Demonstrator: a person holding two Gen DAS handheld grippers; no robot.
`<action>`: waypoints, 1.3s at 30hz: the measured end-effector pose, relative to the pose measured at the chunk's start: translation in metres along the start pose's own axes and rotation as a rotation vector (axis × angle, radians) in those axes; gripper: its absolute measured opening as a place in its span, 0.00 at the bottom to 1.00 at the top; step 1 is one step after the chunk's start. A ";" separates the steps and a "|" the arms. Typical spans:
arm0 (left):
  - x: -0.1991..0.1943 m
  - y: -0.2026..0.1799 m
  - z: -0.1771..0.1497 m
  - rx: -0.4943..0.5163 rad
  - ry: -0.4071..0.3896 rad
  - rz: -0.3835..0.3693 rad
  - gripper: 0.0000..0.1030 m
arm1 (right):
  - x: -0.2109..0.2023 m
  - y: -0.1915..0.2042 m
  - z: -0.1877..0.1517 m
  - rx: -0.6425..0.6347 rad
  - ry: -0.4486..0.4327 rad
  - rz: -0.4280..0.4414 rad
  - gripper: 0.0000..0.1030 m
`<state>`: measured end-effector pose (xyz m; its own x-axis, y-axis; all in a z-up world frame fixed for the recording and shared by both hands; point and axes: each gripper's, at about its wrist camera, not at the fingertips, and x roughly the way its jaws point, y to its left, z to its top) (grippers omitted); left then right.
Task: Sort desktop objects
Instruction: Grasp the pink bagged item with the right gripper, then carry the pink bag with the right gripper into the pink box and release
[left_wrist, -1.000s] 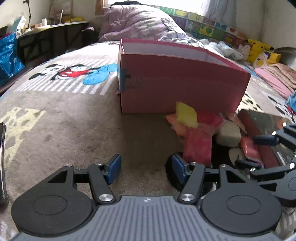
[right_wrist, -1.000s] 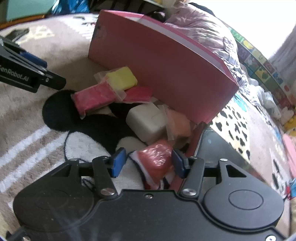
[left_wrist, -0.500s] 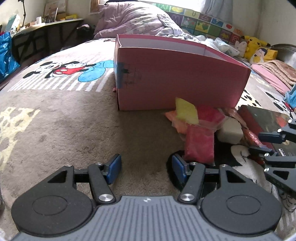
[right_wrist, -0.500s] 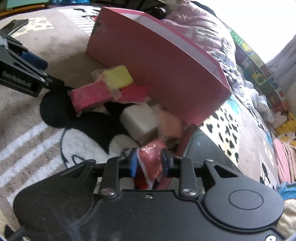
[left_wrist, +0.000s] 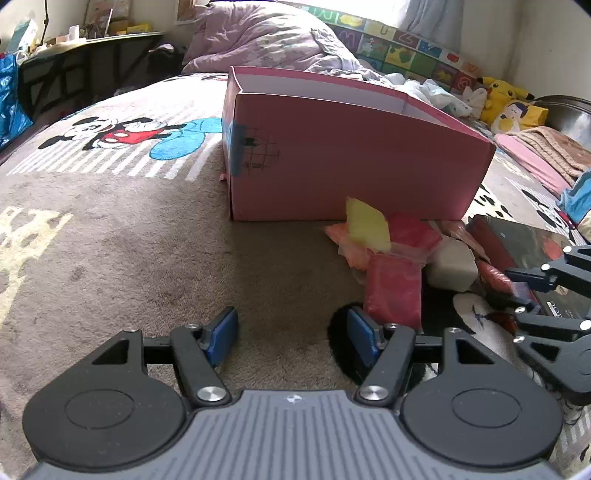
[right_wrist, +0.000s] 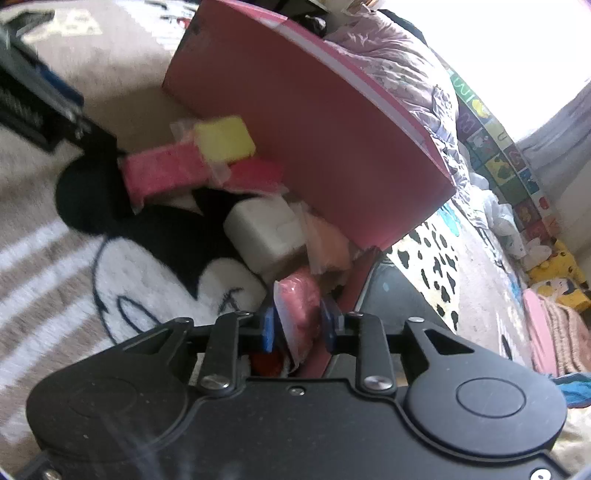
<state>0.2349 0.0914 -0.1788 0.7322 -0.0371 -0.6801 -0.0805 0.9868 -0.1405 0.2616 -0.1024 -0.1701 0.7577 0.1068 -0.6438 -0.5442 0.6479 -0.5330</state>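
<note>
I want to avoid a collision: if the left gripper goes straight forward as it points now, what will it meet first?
Probably the pink box. The open left gripper points over bare carpet at the box's front wall; the red packet lies just right of that line, though depth is unclear.

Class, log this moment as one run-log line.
left gripper: open, idle over rug | right gripper: shut on red packet | pink box: upright
</note>
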 end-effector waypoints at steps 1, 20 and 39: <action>0.000 0.000 0.000 0.002 -0.001 0.002 0.63 | -0.003 -0.002 0.001 0.011 -0.003 0.011 0.17; -0.005 0.005 0.000 0.026 -0.030 0.050 0.63 | -0.060 -0.037 0.037 0.212 -0.128 0.143 0.16; -0.008 0.000 -0.006 0.084 -0.077 0.034 0.63 | -0.034 -0.088 0.109 0.350 -0.195 0.228 0.16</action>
<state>0.2254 0.0905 -0.1775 0.7801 0.0057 -0.6257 -0.0517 0.9971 -0.0554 0.3235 -0.0813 -0.0417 0.7046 0.3942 -0.5901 -0.5758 0.8035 -0.1507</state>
